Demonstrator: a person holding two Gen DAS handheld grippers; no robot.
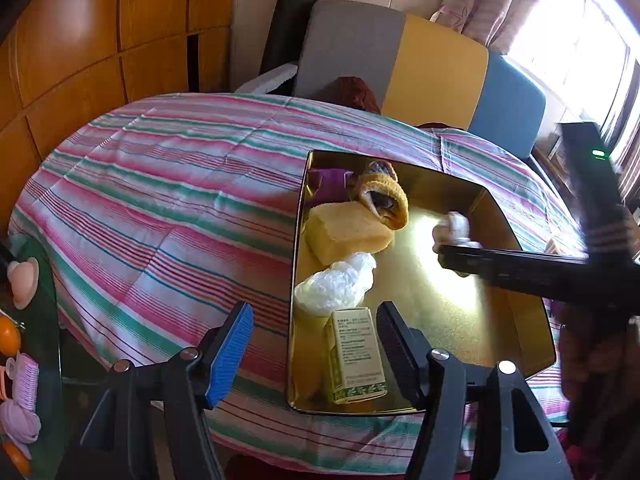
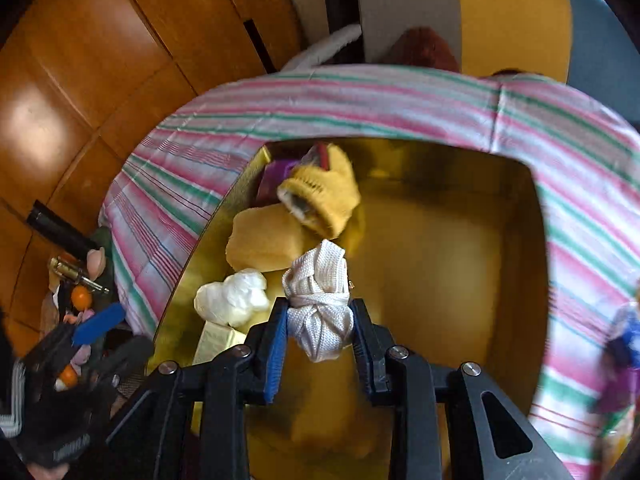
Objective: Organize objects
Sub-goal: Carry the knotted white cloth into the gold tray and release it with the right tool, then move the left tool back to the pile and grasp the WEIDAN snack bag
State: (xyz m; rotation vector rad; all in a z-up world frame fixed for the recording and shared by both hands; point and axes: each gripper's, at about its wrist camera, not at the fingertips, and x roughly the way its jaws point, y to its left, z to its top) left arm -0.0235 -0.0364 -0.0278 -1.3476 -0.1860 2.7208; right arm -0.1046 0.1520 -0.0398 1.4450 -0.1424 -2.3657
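Note:
A gold tray (image 1: 500, 352) lies on the striped tablecloth. In it are a yellow sponge (image 1: 346, 230), a yellow fuzzy slipper (image 1: 386, 196), a white plastic bag (image 1: 336, 286), a green-and-white box (image 1: 356, 354) and a purple item (image 1: 330, 184). My left gripper (image 1: 316, 344) is open and empty, over the tray's near left edge, its fingers either side of the box. My right gripper (image 2: 320, 338) is shut on a knotted white cloth bundle (image 2: 322, 300) and holds it over the tray (image 2: 440, 260). In the left wrist view the right gripper (image 1: 452, 254) reaches in from the right with the bundle (image 1: 452, 226).
The striped cloth (image 1: 160, 200) covers a round table. A grey, yellow and blue sofa (image 1: 432, 72) stands behind it. At the left, on a glass surface (image 1: 44, 320), lie pink hair rollers (image 1: 26, 380), orange items (image 1: 8, 336) and other small things. Wooden panels line the wall.

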